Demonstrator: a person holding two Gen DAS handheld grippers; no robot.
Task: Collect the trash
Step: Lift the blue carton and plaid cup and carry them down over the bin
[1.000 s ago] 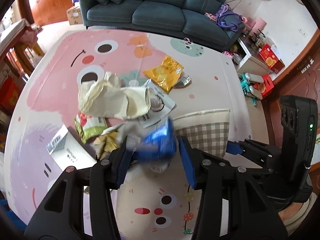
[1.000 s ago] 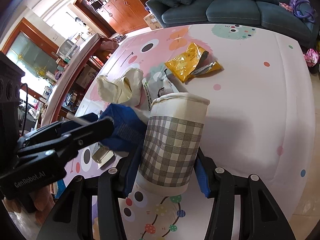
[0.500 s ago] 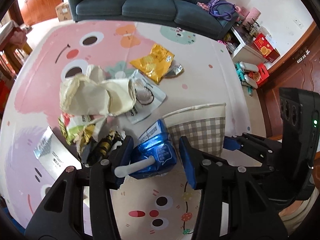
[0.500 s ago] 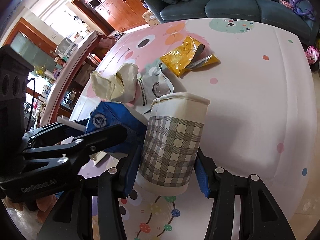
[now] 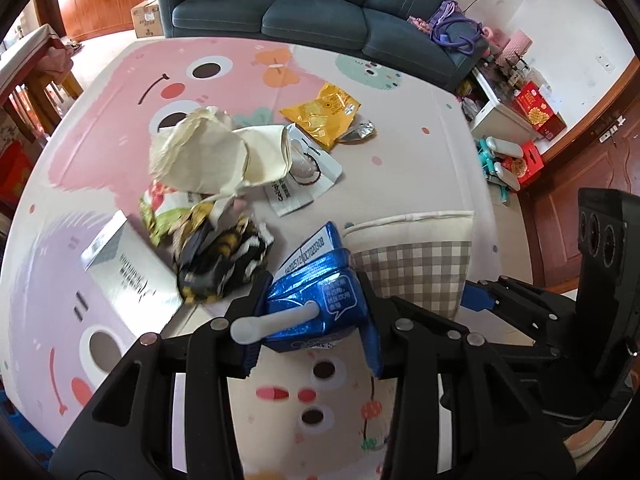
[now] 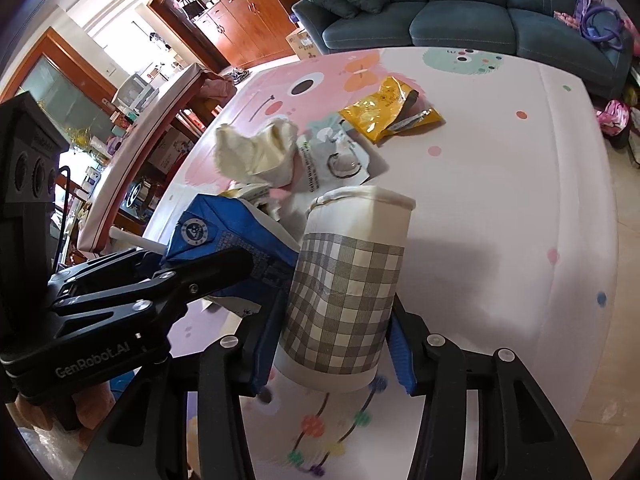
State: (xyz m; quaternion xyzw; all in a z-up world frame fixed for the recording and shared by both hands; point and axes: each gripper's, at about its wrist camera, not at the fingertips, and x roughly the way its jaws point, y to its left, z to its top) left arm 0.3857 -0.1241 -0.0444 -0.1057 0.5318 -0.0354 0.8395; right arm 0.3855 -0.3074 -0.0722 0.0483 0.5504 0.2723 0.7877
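My left gripper (image 5: 310,322) is shut on a blue drink carton (image 5: 318,298) with a white straw, held above the mat just left of the checked fabric bin (image 5: 416,268). From the right wrist the same blue carton (image 6: 224,244) hangs beside the bin's rim. My right gripper (image 6: 330,344) is shut on the checked bin (image 6: 344,304), which stands upright on the play mat. More trash lies beyond: a yellow snack bag (image 5: 324,114), a cream cloth bag (image 5: 216,156), a white pouch (image 5: 304,184), a black-and-yellow wrapper (image 5: 220,256) and a green wrapper (image 5: 164,216).
A white cardboard box (image 5: 124,268) lies at the left on the cartoon play mat (image 5: 400,160). A dark sofa (image 5: 312,12) lines the far edge. Boxes and toys crowd the floor at the right (image 5: 516,136). A wooden table (image 6: 168,120) stands left.
The left gripper has lifted the blue carton off the mat and carried it right, up against the bin's side. The bin and right gripper have stayed put.
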